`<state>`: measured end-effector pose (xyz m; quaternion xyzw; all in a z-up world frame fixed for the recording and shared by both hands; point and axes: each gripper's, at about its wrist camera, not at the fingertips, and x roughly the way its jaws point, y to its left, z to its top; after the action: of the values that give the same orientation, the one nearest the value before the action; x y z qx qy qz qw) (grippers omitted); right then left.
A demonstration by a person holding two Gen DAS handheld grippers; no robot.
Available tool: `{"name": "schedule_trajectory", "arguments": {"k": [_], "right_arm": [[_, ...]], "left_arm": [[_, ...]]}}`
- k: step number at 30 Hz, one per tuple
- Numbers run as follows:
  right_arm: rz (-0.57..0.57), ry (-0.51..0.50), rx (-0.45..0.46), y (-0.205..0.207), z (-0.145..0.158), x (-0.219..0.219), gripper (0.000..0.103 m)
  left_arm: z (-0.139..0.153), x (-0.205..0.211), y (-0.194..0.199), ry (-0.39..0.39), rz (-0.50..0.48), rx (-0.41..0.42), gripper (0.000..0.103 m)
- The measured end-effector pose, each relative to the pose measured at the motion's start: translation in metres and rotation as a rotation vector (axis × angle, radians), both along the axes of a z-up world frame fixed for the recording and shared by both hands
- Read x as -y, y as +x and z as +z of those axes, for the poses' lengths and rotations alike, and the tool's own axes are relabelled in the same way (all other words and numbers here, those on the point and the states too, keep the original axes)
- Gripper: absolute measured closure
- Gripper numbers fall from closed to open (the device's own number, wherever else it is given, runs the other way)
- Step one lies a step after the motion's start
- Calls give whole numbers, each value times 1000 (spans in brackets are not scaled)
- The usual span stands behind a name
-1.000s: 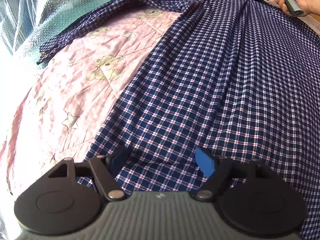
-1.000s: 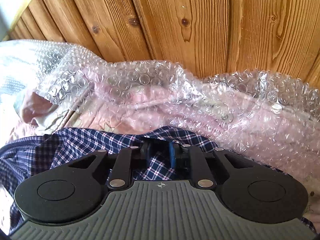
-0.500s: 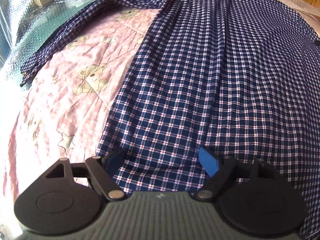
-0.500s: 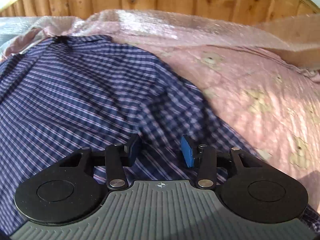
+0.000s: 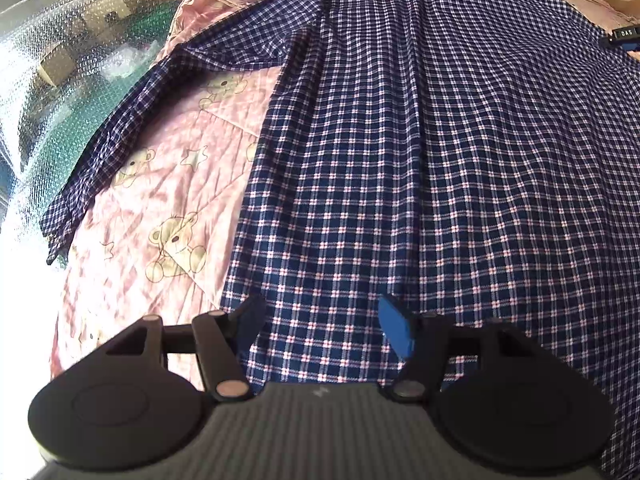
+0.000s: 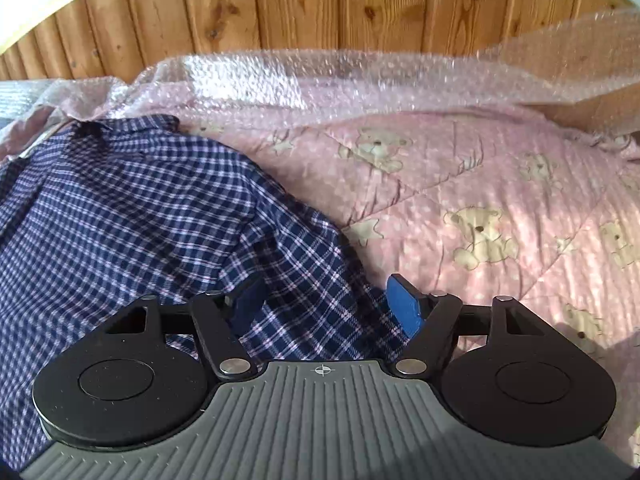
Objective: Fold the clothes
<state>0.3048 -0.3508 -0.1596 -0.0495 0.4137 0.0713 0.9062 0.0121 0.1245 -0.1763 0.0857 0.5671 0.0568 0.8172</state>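
Observation:
A navy checked shirt (image 5: 420, 168) lies spread flat on a pink quilt printed with teddy bears (image 5: 168, 216). Its left sleeve (image 5: 132, 120) stretches out toward the far left. My left gripper (image 5: 322, 326) hovers open over the shirt's near hem, close to its left edge, holding nothing. In the right wrist view the same shirt (image 6: 132, 208) fills the left half, collar (image 6: 132, 124) at the far end. My right gripper (image 6: 326, 306) is open above the shirt's right sleeve (image 6: 312, 280), fingers either side of the cloth without pinching it.
Bubble wrap (image 6: 360, 76) covers the quilt's far edge below a wooden plank wall (image 6: 320, 4). More bubble wrap (image 5: 68, 68) over green and boxed items lies beyond the left sleeve. Bare quilt (image 6: 500, 208) spreads to the right of the shirt. Part of the other gripper (image 5: 624, 36) shows at the right edge of the left wrist view.
The right gripper let go of the collar, opened and pulled back to the right sleeve. The left gripper stayed open and shifted a little along the hem.

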Motion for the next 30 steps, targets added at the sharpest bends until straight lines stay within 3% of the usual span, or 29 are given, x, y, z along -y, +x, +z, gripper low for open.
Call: {"name": "schedule_trajectory", "arguments": {"k": [1, 2, 3, 8, 11, 12, 13, 14, 15, 17, 21, 23, 27, 30], "right_arm": [[-4, 0, -5, 4, -3, 2, 71], [-9, -1, -9, 9, -6, 4, 96], [-13, -1, -14, 13, -9, 6, 103], [-34, -3, -37, 36, -24, 16, 103], [3, 102, -3, 36, -13, 15, 103], [17, 141, 10, 36, -9, 14, 93], [32, 180, 23, 36, -5, 13, 91], [56, 198, 36, 38, -1, 6, 77], [85, 206, 49, 41, 2, -2, 55], [139, 209, 58, 48, 5, -20, 44], [210, 158, 13, 66, -5, -51, 44], [235, 135, 0, 71, -8, -58, 44], [262, 85, -9, 72, -8, -64, 44], [258, 50, -28, 74, -8, -64, 44]], "left_arm": [[0, 1, -1, 3, 1, -2, 40], [0, 2, -3, 1, 7, -1, 40], [0, 2, -4, -4, 15, 1, 40], [-3, 2, -6, -14, 43, -1, 40], [0, -3, 2, -28, 63, 19, 40], [7, -8, 11, -49, 76, 45, 40], [13, -13, 19, -70, 89, 70, 39], [20, -18, 28, -90, 103, 96, 38], [26, -23, 40, -107, 111, 124, 35], [38, -33, 74, -126, 114, 188, 32], [52, -49, 170, -109, 30, 292, 20], [50, -52, 220, -65, -25, 314, 20], [39, -55, 300, -48, -101, 313, 20], [17, -53, 338, -66, -150, 279, 20]]}}
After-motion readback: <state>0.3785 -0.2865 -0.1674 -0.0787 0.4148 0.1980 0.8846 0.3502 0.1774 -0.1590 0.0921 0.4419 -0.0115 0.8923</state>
